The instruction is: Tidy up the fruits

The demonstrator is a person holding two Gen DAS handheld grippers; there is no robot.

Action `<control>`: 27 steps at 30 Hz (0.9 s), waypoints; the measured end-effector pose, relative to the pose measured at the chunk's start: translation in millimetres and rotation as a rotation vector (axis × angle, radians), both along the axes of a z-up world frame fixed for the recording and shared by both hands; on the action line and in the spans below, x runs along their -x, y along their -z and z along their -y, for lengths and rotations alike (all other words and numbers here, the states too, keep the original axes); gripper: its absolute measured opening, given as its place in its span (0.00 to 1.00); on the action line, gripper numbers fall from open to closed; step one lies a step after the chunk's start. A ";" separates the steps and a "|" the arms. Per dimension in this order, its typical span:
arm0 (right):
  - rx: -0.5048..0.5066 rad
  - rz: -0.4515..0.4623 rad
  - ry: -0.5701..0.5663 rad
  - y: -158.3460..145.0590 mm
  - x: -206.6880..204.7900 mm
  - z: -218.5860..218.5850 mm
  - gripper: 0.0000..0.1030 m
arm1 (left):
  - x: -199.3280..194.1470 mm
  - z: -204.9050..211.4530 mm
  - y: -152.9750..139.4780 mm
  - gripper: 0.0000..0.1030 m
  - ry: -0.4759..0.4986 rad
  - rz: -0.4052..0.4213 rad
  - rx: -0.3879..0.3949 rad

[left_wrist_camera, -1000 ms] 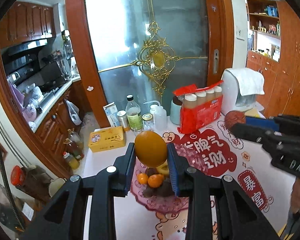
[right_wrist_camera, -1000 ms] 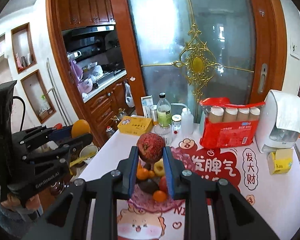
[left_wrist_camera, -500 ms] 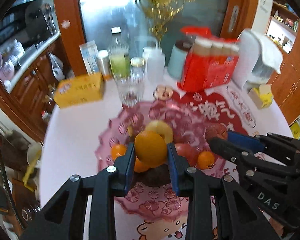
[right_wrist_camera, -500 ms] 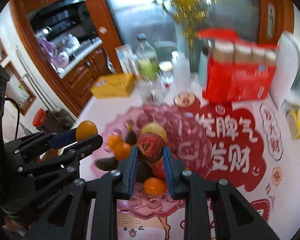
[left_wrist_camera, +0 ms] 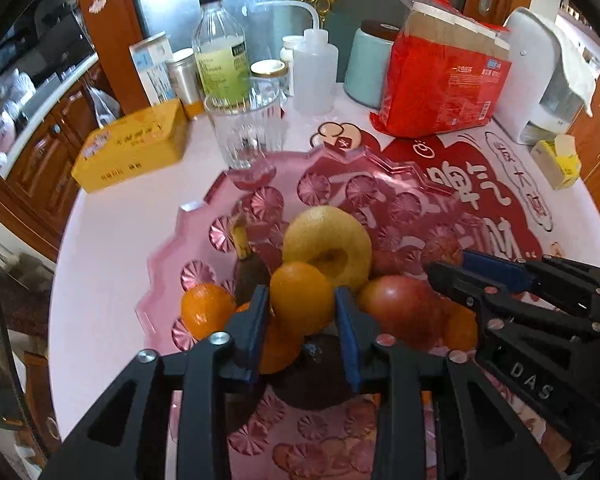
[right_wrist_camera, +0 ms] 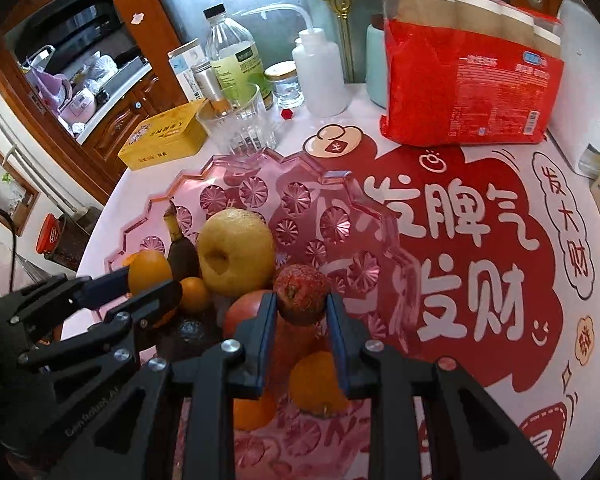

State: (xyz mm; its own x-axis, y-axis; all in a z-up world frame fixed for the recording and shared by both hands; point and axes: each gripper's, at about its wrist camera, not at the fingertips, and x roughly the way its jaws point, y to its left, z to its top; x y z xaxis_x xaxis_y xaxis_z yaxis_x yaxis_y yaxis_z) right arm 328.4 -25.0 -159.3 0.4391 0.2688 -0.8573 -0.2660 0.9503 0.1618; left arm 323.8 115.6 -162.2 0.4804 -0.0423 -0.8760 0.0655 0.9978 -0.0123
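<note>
Two tongs over pink tray: left tongs opening around orange; right tongs gripping red fruit.

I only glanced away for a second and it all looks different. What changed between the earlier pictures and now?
Both tongs came down from high over the table to the pink tray. The left tongs carried an orange down onto the fruit pile, and their jaws are now opening around it. The right tongs keep their grip on the rough red fruit. The pear and bottles stayed put.
</note>
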 end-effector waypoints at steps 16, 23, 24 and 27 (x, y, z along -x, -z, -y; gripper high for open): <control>-0.033 0.002 0.046 9.9 -3.4 7.4 0.46 | 6.0 -14.3 -1.1 0.85 -0.078 0.015 -0.049; -0.032 0.004 0.063 -6.5 15.4 10.7 0.46 | 27.4 -13.5 -22.4 0.85 -0.084 0.017 -0.012; -0.032 0.009 0.064 -11.2 20.1 11.0 0.46 | 32.6 -13.8 -27.2 0.85 -0.089 0.022 -0.006; -0.024 0.036 0.064 -28.1 37.2 11.5 0.46 | 48.9 -14.3 -41.4 0.85 -0.095 0.037 0.008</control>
